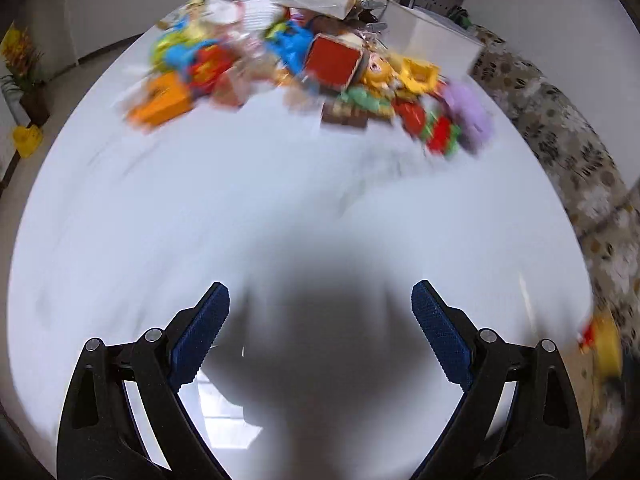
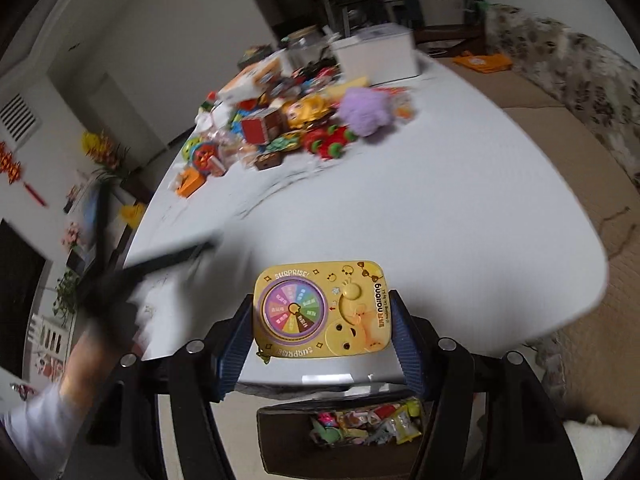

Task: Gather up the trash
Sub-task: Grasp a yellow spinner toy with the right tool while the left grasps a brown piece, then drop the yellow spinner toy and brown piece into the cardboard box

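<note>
Right claw [image 2: 322, 330]: both blue pads pressed against the short sides of a yellow tin [image 2: 322, 310], lid face up toward the camera. Side grip leaves the flat bottom free, so it can drop straight down on release. Tin is carried over the near edge of the white table [image 2: 440, 208]. Below that edge, at 6 o'clock in the right wrist view, sits a dark bin [image 2: 280, 440] already holding crumpled wrappers [image 2: 368, 422]. Judgement: tin is on its way into that bin, and lining it up over the opening comes next.

Left claw [image 1: 320, 300]: jaws spread wide, nothing between them, over bare table. View heavily blurred. Clutter pile [image 1: 312, 60] lies at 12 o'clock, well apart from the pads. Judgement: spread in readiness for the next pick from the pile.

White box [image 2: 376, 54] stands behind the pile, at 1 o'clock.
</note>
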Demonstrator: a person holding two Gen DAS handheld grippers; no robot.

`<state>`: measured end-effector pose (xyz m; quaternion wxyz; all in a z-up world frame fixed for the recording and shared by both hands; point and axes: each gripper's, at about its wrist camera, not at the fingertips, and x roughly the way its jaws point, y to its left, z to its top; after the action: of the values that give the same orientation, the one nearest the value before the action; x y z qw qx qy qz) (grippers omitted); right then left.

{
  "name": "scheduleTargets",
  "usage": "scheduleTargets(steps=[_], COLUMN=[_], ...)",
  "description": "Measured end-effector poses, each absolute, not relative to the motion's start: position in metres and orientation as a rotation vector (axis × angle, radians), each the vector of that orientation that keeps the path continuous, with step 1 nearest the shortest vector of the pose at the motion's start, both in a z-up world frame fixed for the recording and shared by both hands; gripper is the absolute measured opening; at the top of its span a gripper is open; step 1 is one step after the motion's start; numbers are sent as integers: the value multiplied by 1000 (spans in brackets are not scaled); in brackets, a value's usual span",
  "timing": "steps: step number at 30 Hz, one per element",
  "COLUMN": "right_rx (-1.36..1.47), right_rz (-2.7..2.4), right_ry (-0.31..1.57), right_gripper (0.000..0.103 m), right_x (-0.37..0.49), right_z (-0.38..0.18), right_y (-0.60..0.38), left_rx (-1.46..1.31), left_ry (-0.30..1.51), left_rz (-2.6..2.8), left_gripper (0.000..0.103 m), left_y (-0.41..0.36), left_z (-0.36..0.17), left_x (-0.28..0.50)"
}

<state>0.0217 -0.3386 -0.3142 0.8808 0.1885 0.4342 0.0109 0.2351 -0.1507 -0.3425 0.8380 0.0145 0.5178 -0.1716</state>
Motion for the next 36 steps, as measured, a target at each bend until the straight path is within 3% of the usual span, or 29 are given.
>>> scheduleTargets(steps=[10,13,15,16,22,30,36], right_rx=[425,439,441,441,432,352,287], right_rz=[-8,-2,1,4,39,113,191], right_ry=[906,899,896,895,892,930,990], right_gripper=[63,63,63,63,63,63,63], right_x=[-10,-14,-16,-16,-8,-1,-8], right_z=[-318,-317,-316,-316,-313,-308,-313], right_y=[-358,-362,-364,-364,-355,-315,-266], left_rx=[59,140,152,161,108,105,121], left_ry=[1084,1060,1052,1050,1044,1012,1094], left_rz=[-245,-199,-225,-236,-328,-468,-455], left_gripper=[90,73,52,47,47,47,47], left_y=[-220,-228,-230,-232,-206,-116,-55], left_z=[-366,-368,-366,-365,-342,-280,-276], left_x=[353,361,361,361,325,200,113])
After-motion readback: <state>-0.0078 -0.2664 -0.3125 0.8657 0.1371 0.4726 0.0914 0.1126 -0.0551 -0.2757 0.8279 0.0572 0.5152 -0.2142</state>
